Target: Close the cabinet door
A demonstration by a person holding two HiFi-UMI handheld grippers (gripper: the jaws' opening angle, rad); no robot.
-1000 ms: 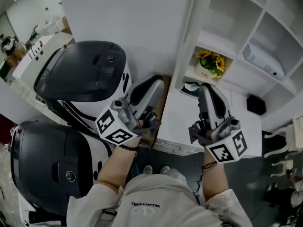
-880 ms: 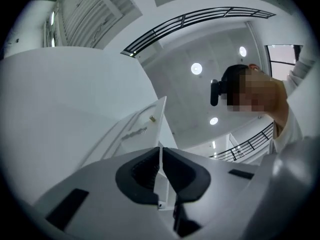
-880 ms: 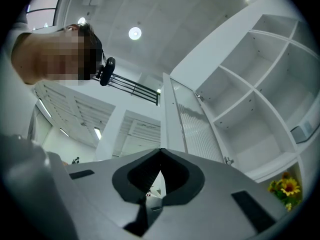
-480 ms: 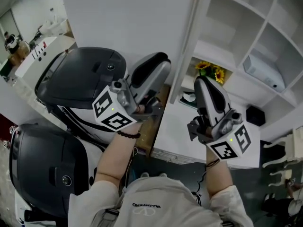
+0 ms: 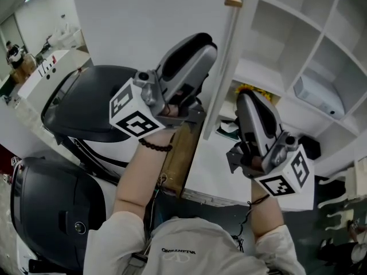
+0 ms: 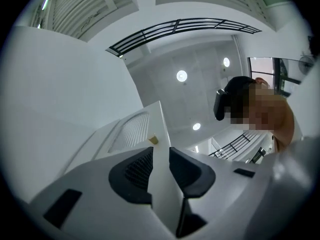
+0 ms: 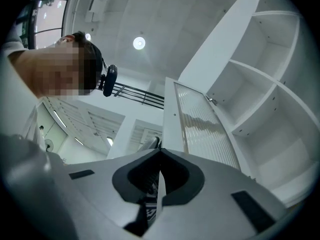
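While the white open-shelved cabinet (image 5: 287,44) stands exposed, its tall white slatted door (image 5: 222,67) juts out edge-on, so closing appears barely begun. The left gripper (image 6: 160,158) has just been opening its jaws, which now straddle the door's edge. The right gripper (image 7: 160,156) is closed and empty. Pad contact is unclear, hinges are unseen, and the small wooden knob (image 5: 232,0) is untouched.

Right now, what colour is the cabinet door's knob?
The knob is tan; the head view shows it best.

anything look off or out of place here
Only the door: it stands open, edge-on to the head view, leaving the shelves exposed. Nothing looks spilled, broken or askew.
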